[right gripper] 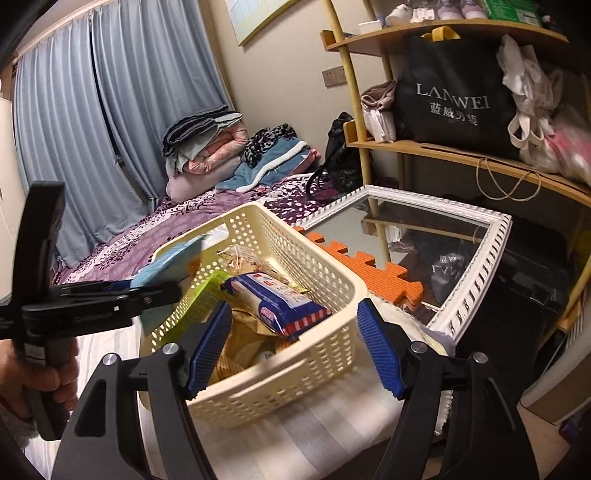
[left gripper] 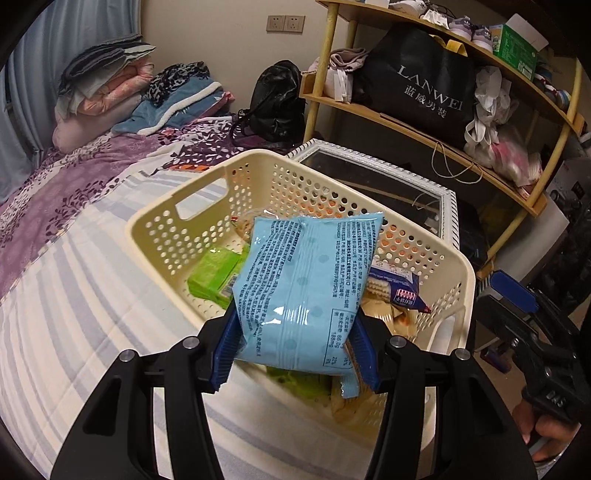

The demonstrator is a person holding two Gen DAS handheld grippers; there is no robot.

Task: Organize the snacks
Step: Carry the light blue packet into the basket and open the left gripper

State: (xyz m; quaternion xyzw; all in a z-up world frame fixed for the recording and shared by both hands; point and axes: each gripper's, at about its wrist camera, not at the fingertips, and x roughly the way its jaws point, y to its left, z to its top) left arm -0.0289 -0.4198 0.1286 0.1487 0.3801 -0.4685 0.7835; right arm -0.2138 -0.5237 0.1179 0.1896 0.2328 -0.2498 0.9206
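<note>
Two grippers: the left gripper (left gripper: pixel 295 343) pinches only the lower end of the light-blue snack bag (left gripper: pixel 306 288), above the cream basket (left gripper: pixel 458 266) ahead, so the slack film may slip; the right gripper (right gripper: pixel 291 347) gapes empty.

I am working in a bedroom of a home. A bed (right gripper: pixel 122 254) with a purple leaf-print cover is lying beside me, folded blankets (right gripper: pixel 207 144) are sitting piled at its far end, and blue curtains (right gripper: pixel 110 110) are hanging behind it. A wooden shelf (right gripper: pixel 443 151) is holding a black shopping bag (right gripper: pixel 454 99), shoes (left gripper: pixel 469 29) and clothes.
</note>
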